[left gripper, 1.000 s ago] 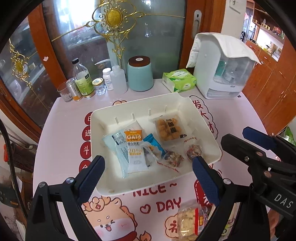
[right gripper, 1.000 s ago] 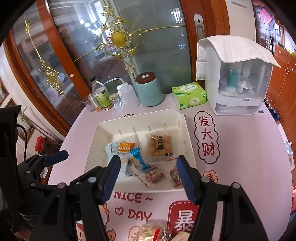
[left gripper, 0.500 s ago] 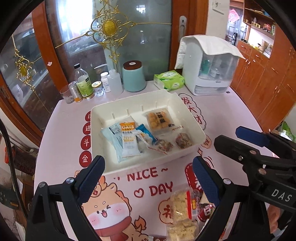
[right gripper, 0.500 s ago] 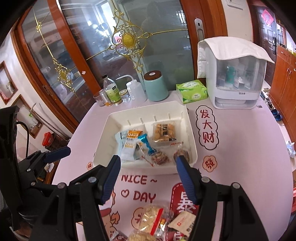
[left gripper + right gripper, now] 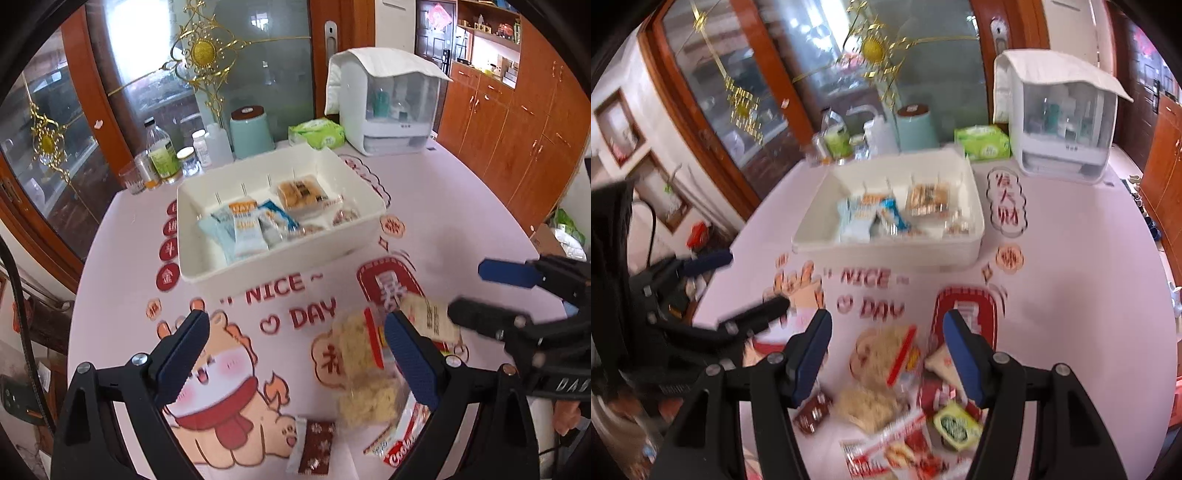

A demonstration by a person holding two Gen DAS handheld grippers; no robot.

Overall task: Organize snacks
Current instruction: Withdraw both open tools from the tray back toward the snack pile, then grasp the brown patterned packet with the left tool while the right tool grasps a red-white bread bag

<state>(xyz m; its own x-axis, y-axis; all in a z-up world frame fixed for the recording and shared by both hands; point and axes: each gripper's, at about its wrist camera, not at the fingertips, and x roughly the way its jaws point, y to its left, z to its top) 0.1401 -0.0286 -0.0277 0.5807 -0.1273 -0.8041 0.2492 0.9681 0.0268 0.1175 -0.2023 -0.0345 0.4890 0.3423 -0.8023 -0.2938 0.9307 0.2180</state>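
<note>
A white tray (image 5: 280,264) (image 5: 886,254) on the pink printed tablecloth holds several snack packets, among them an orange-and-white oats bar (image 5: 245,229) and a clear pack of golden puffs (image 5: 301,194). Loose snacks lie nearer me: pale cracker packs with a red stripe (image 5: 360,347) (image 5: 886,350), a brown packet (image 5: 314,446) (image 5: 812,410), a red cookie bag (image 5: 886,443) and a green-yellow packet (image 5: 956,424). My left gripper (image 5: 295,325) hovers open and empty just left of the pile. Over the pile, my right gripper (image 5: 886,319) is open and holds nothing.
At the table's far side stand a teal jar (image 5: 253,131), several bottles (image 5: 160,153), a green tissue pack (image 5: 316,133) and a white cloth-draped appliance (image 5: 391,110). A glass door is behind them. Wooden cabinets (image 5: 517,122) line the right.
Both grippers have drawn back from the tray toward the near side of the table, bringing the loose snack pile into view. Their jaws stay equally wide.
</note>
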